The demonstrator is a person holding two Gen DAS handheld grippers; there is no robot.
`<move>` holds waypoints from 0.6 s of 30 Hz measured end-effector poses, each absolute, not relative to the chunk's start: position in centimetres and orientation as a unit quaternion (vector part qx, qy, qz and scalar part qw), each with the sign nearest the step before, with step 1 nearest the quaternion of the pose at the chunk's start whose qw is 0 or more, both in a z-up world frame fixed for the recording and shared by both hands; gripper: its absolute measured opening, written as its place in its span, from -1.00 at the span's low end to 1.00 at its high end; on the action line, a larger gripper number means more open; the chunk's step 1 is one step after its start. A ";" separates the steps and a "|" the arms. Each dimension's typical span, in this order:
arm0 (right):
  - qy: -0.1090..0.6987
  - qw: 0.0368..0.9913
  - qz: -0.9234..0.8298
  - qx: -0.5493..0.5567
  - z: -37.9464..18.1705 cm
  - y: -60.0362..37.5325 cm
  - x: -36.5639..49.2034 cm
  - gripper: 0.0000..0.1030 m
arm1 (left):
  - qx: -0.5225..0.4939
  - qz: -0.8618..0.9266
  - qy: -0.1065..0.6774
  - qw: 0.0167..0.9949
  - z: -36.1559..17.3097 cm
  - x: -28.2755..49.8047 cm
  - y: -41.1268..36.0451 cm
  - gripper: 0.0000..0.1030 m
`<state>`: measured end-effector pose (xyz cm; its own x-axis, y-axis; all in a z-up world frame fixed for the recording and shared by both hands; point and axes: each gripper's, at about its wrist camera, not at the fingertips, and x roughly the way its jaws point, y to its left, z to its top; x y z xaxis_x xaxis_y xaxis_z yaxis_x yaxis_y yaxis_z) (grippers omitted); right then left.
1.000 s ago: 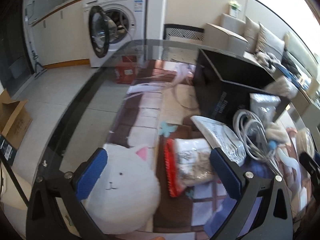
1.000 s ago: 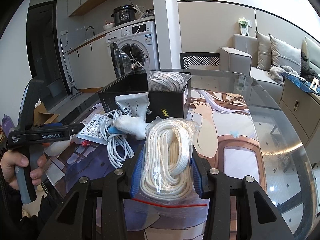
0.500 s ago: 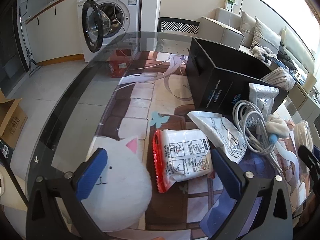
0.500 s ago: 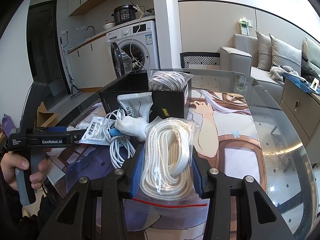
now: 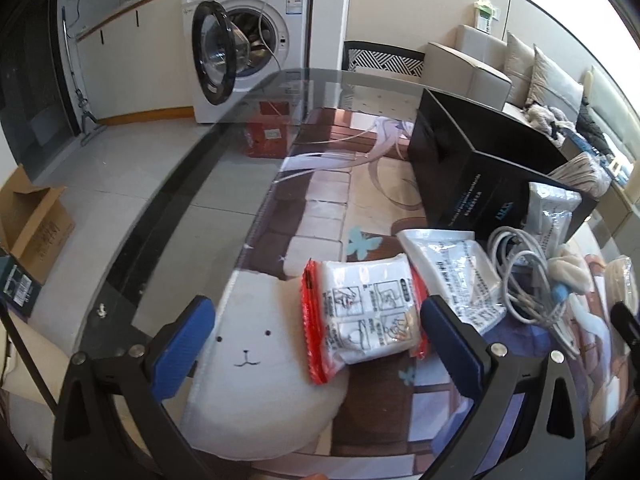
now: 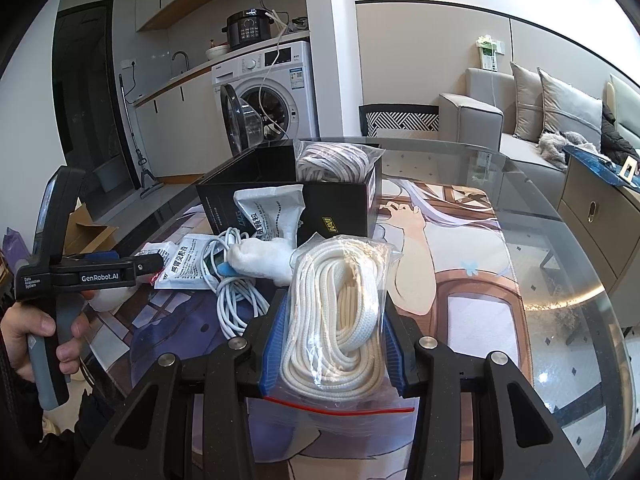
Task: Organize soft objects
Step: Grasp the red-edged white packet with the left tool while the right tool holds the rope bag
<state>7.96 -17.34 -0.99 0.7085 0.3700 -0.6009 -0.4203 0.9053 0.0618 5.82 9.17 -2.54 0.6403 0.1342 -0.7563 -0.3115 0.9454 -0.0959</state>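
My right gripper (image 6: 334,316) is shut on a clear zip bag of white rope (image 6: 344,308), held above the table in front of the black box (image 6: 332,208). A bag of grey rope (image 6: 332,160) sits in that box. My left gripper (image 5: 316,320) is open over a red-edged white packet (image 5: 364,312), which lies between the blue fingers beside a white cat cushion (image 5: 256,376). A foil pouch (image 5: 452,272), a white cable (image 5: 520,280) and a white plush (image 6: 264,258) lie in front of the box (image 5: 480,176).
The glass table (image 6: 560,280) has a printed mat (image 6: 460,264) on it. Another pouch (image 6: 272,212) leans on the box. The left gripper's body (image 6: 76,276) shows in the right wrist view. A washing machine (image 5: 248,36) and sofa (image 6: 520,120) stand behind.
My left gripper has shifted so the red-edged packet now lies between its open fingers. The right gripper has held still with the rope bag.
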 end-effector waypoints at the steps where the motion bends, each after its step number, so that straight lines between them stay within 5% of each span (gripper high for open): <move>1: 0.316 0.923 0.214 -0.040 -1.0 -17.3 8.0 -0.17 | -0.110 0.122 0.408 0.898 -2.5 5.9 9.2 1.00; 18: 0.314 0.924 0.216 -0.041 -1.0 -17.4 8.0 -0.17 | -0.123 0.131 0.414 0.892 -2.7 6.0 9.8 1.00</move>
<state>8.00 -17.40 -1.05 0.7093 0.3732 -0.5980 -0.4245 0.9034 0.0603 6.00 9.80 -2.71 0.6222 0.1321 -0.7716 -0.3361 0.9353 -0.1109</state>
